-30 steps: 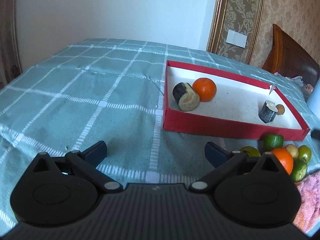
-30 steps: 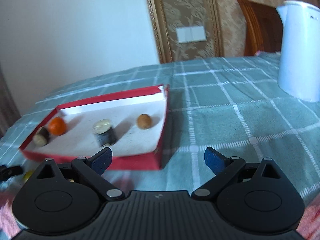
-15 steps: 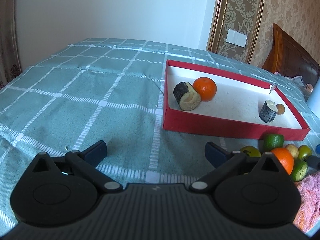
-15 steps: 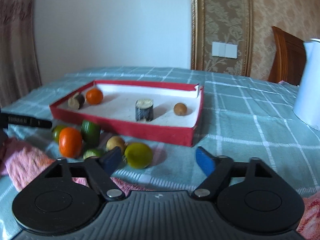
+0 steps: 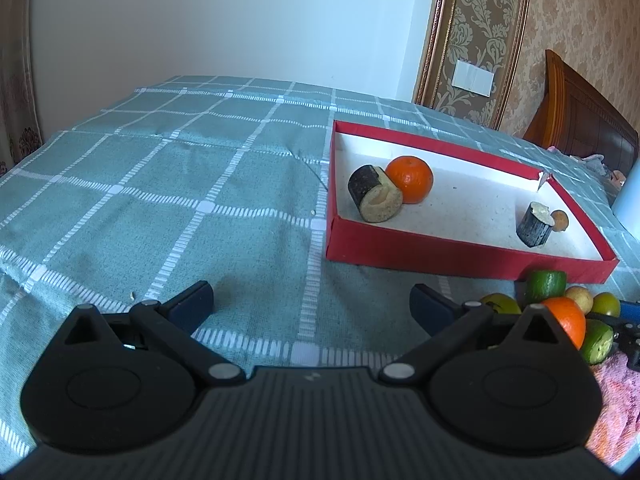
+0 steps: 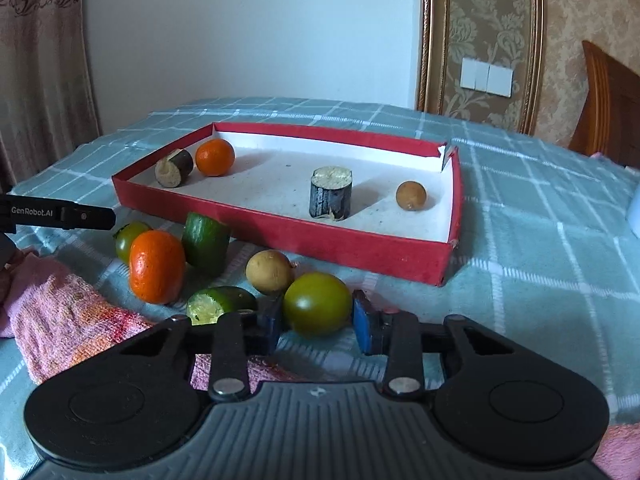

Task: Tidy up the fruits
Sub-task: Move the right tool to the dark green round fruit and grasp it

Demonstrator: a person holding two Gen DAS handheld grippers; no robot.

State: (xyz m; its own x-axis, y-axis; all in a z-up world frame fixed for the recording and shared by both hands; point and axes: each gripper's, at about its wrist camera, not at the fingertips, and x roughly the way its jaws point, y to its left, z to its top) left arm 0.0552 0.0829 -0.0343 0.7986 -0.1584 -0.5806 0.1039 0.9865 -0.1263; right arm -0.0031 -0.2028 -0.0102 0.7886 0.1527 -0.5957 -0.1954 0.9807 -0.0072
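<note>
A red tray (image 6: pixel 280 232) (image 5: pixel 460 258) holds an orange (image 6: pixel 215 157) (image 5: pixel 409 179), two dark cut pieces (image 6: pixel 331 198) (image 6: pixel 174 168) and a small brown fruit (image 6: pixel 411 196). In front of it lie an orange (image 6: pixel 156 266), cucumber pieces (image 6: pixel 205 243) (image 6: pixel 219 305), a yellow fruit (image 6: pixel 268 271) and a small green tomato (image 6: pixel 130 240). My right gripper (image 6: pixel 318 322) has its blue pads on either side of a green tomato (image 6: pixel 318 304) on the cloth; whether the pads press it is unclear. My left gripper (image 5: pixel 312 306) is open and empty over the cloth, left of the pile.
A teal checked cloth (image 5: pixel 160 200) covers the table. A pink towel (image 6: pixel 60 320) lies at the near left. A white kettle (image 5: pixel 628 200) stands at the right behind the tray. The left gripper's finger (image 6: pixel 60 216) shows at the left in the right wrist view.
My right gripper swung from the tray's right side to the fruit pile, dropped low, and narrowed its jaws around the green tomato. The left gripper has hardly moved.
</note>
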